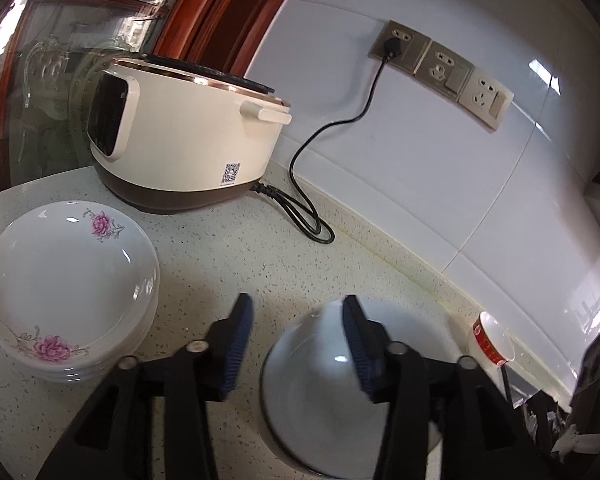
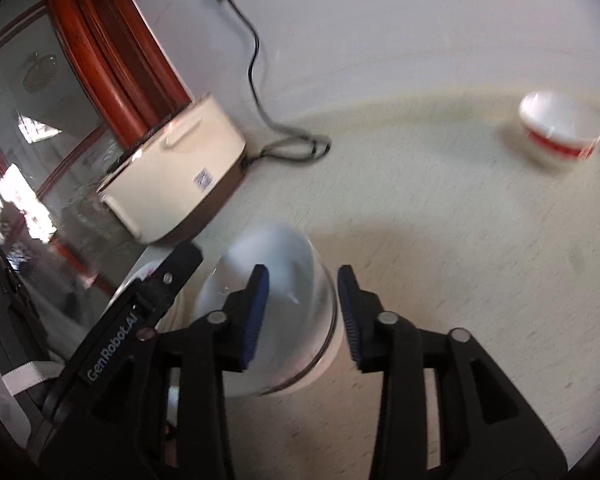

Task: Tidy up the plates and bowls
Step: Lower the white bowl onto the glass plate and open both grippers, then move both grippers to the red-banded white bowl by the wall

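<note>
Left wrist view: left gripper (image 1: 296, 340), black arms with blue ribbed pads, jaws spread and gripping nothing; bare speckled countertop (image 1: 228, 256) shows between them. The right-hand pad overlaps an overturned white bowl (image 1: 312, 384) at lower centre; whether it touches the bowl cannot be told. Only this view shows clearly the stack of white plates (image 1: 68, 280), glossy and shallow with pink flower prints, at lower left. A cream rice cooker (image 1: 180, 140) with a brown base stands at upper left; its black cord (image 1: 312, 152) runs up to a wall socket (image 1: 396, 46) on the white tiled wall.

Right wrist view (motion-blurred): right gripper (image 2: 302, 312), jaws apart, empty. The overturned white bowl (image 2: 268, 320), domed and smooth, lies at lower centre, largely behind the left-hand pad, its rim on the countertop (image 2: 440, 220). Only here does the left gripper's body (image 2: 140, 320) appear, at lower left, covering most of the plates. A small white bowl with a red band (image 2: 560, 132) sits upright at upper right; in the left view it (image 1: 494, 338) is cropped near the right edge. Rice cooker (image 2: 172, 176) at centre left, outline smeared.
</note>
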Motion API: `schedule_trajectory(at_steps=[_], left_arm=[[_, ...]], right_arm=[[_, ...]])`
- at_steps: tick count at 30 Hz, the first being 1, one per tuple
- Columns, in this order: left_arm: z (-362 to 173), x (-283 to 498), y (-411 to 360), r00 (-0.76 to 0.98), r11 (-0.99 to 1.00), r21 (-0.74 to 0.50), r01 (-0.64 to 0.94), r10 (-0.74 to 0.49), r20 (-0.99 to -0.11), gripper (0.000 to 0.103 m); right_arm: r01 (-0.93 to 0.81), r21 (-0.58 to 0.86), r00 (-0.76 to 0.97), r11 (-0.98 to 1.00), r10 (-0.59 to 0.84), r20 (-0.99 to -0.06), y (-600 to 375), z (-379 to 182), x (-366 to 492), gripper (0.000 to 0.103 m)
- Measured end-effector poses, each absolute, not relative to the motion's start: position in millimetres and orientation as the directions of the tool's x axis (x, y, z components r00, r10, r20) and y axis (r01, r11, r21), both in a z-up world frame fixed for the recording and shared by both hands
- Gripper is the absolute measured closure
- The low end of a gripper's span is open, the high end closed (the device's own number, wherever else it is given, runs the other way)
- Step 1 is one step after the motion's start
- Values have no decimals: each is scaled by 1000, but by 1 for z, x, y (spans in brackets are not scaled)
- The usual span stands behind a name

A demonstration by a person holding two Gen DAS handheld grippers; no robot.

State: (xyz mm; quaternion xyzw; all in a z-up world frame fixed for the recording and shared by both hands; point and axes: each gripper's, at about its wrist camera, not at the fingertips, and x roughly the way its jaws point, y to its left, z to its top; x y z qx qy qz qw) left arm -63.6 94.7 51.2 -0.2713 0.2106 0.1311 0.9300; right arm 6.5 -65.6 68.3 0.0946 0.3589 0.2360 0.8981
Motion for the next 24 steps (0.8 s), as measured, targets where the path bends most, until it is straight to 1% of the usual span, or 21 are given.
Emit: schedule_trajectory(at_steps=[1,10,11,13,16,18,24], left_arm=[[52,-64,95,878,816,-452,-360,133,-460,48],[52,-65,97,875,808,-461,-368,133,-465,45],[52,-66,97,876,807,-460,-370,139,-462,43],[53,-67,97,876,801,-464,-380,149,-460,38],[52,-67,99,871,790,-466,-398,167,-461,34],[52,-67,100,869,787,-465,-406,176,-462,33],[53,-70,98,872,787,-453,-419,209,-443,30]], right_arm=[[-360,326,644,874,486,-591,-66,71,5,58],[-351,341,637,872,489,-595,-69,73,8,55],[-351,341,638,872,489,-594,-69,73,8,53],[-350,347,633,870,493,-598,-69,72,8,51],[-349,359,621,865,501,-603,-68,71,9,48],[-351,365,615,862,506,-604,-69,70,10,47],[-337,384,606,860,510,-611,-75,68,15,36]])
